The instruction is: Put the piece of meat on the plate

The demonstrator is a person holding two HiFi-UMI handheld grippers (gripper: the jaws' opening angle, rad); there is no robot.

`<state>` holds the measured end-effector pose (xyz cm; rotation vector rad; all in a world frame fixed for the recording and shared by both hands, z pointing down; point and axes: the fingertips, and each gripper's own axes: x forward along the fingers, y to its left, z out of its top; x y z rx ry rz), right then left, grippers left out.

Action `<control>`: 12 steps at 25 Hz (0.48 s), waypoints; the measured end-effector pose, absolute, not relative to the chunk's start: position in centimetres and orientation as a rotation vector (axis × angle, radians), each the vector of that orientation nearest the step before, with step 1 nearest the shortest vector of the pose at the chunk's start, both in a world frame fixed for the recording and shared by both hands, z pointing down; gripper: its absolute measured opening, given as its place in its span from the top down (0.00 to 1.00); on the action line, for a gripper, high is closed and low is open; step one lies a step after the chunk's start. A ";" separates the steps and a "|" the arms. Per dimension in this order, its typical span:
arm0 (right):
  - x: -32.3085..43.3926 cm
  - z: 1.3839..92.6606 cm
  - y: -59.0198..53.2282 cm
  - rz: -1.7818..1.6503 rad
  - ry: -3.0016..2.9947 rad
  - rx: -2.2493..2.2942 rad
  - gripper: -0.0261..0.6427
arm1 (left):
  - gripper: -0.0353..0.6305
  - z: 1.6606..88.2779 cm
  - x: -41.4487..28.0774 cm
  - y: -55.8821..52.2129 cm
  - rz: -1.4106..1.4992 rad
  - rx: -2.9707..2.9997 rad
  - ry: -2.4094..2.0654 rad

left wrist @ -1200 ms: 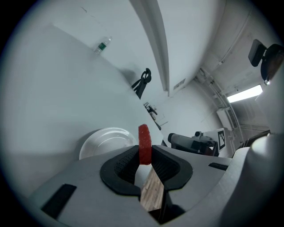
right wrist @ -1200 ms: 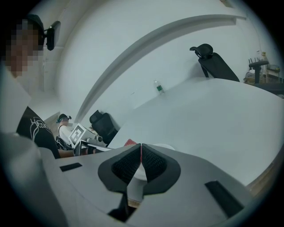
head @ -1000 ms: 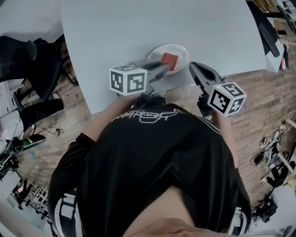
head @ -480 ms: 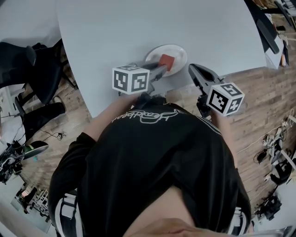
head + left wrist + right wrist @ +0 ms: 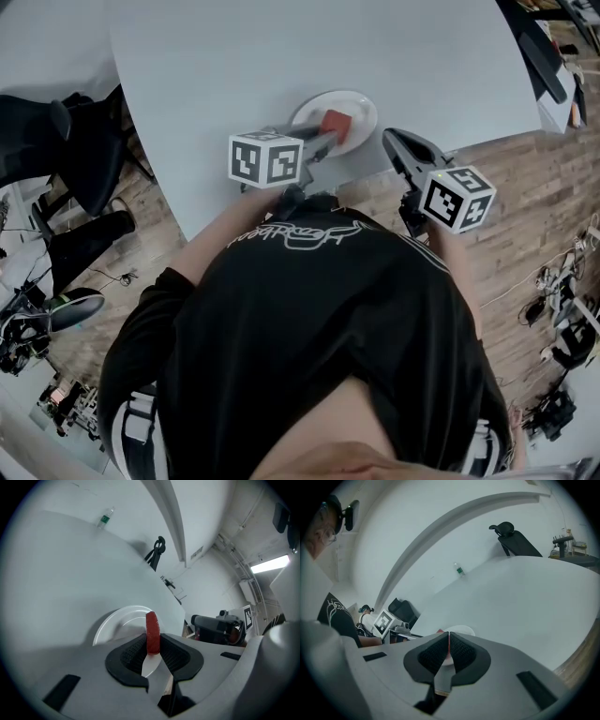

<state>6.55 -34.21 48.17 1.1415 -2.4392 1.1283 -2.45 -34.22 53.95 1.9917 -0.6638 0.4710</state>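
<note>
The red piece of meat (image 5: 336, 123) stands on edge between the pads of my left gripper (image 5: 328, 132), which is shut on it. It hangs just over the near part of the white plate (image 5: 356, 99), close to the grey table's front edge. In the left gripper view the meat (image 5: 152, 632) stands upright between the black pads, with the plate (image 5: 111, 624) behind it. My right gripper (image 5: 393, 142) hovers to the right of the plate at the table's edge. Its jaws are shut with nothing between them (image 5: 448, 651).
The large grey table (image 5: 281, 47) stretches away beyond the plate. A small water bottle (image 5: 105, 518) stands at its far side. A black office chair (image 5: 56, 131) is off the table's left corner, and wooden floor with cables lies to the right.
My left gripper has sunk a little toward the plate with the meat still in it. The right gripper has stayed where it was.
</note>
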 end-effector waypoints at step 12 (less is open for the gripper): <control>5.5 48.9 -35.0 1.135 -2.435 1.120 0.94 | 0.78 54.4 -3.1 -34.5 0.560 2.042 -0.684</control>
